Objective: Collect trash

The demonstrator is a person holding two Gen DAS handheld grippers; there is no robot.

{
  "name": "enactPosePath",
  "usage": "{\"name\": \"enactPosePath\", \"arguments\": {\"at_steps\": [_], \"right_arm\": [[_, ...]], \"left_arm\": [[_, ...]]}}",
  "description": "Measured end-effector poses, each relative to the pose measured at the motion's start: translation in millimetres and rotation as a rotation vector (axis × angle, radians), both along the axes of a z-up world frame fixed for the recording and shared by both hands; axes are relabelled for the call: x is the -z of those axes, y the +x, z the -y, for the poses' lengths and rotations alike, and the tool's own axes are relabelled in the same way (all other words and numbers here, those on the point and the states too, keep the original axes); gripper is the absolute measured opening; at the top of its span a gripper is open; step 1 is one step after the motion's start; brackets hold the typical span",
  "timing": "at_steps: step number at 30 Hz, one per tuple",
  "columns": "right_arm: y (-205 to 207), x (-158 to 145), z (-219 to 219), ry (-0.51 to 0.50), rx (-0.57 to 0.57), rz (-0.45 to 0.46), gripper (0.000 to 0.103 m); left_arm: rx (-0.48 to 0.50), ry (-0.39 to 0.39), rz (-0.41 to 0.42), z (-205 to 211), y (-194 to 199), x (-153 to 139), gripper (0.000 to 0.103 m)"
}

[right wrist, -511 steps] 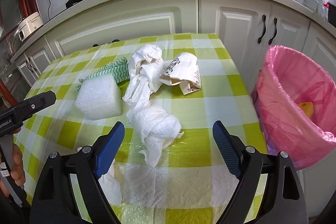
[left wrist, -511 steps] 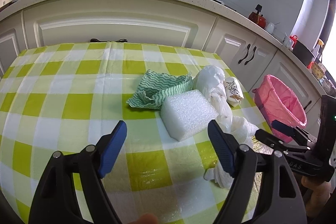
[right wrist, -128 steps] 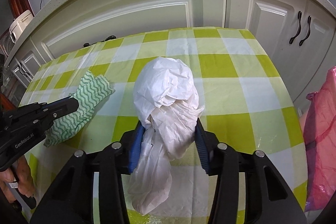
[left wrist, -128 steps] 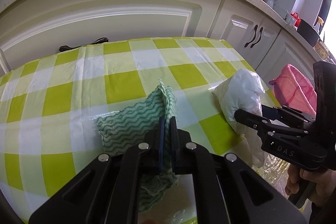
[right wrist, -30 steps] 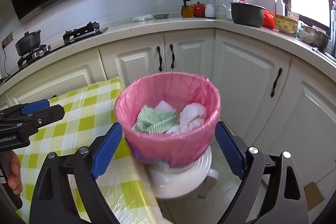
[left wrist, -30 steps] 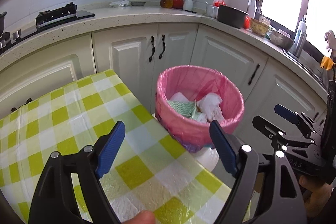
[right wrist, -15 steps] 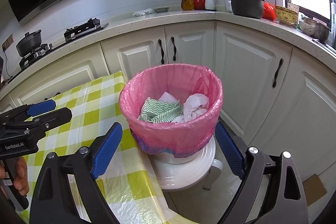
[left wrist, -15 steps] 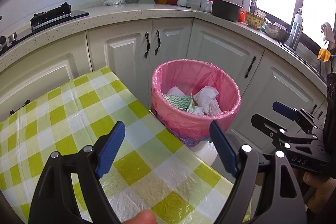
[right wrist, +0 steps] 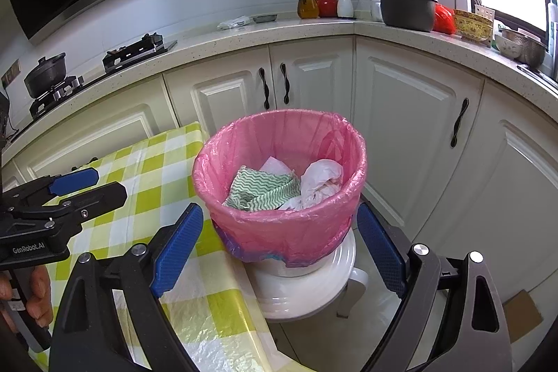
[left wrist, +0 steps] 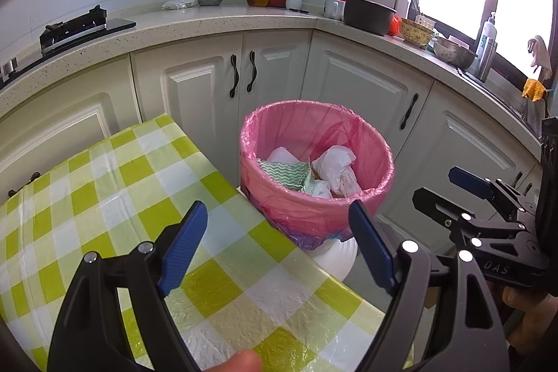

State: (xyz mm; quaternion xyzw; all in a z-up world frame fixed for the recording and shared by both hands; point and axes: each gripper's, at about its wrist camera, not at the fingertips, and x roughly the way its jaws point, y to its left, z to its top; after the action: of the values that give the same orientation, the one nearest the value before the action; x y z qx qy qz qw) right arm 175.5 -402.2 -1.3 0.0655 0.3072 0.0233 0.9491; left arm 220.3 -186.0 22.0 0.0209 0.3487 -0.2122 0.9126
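A bin with a pink liner (left wrist: 348,208) (right wrist: 244,218) stands on a white stool (right wrist: 314,288) beside the table. Inside lie a green wavy cloth (left wrist: 286,173) (right wrist: 261,189) and a crumpled white bag (left wrist: 336,168) (right wrist: 319,182). My left gripper (left wrist: 279,253) is open and empty over the table's corner, short of the bin. It also shows at the left of the right wrist view (right wrist: 90,187). My right gripper (right wrist: 279,250) is open and empty, just before the bin. It shows at the right of the left wrist view (left wrist: 450,187).
The table has a green and white checked cloth (left wrist: 104,197) (right wrist: 157,162). White cabinets (left wrist: 348,82) and a speckled counter (right wrist: 314,27) with pots, jars and a stove (right wrist: 139,51) curve behind the bin. A cardboard piece (right wrist: 523,309) lies on the floor.
Since 4.3 s ago both grippers have let go of the cloth and the white bag, which now lie in the bin. In the last second both views drew back slightly from the bin.
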Motion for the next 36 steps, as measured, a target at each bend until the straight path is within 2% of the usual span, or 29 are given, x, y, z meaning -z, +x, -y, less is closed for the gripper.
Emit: {"name": "enactPosePath", "arguments": {"at_steps": [36], "right_arm": [[1.7, -0.2, -2.0, 0.004, -0.014, 0.003, 0.085]], "left_arm": [[0.004, -0.008, 0.003, -3.0, -1.0, 0.0, 0.08]]}}
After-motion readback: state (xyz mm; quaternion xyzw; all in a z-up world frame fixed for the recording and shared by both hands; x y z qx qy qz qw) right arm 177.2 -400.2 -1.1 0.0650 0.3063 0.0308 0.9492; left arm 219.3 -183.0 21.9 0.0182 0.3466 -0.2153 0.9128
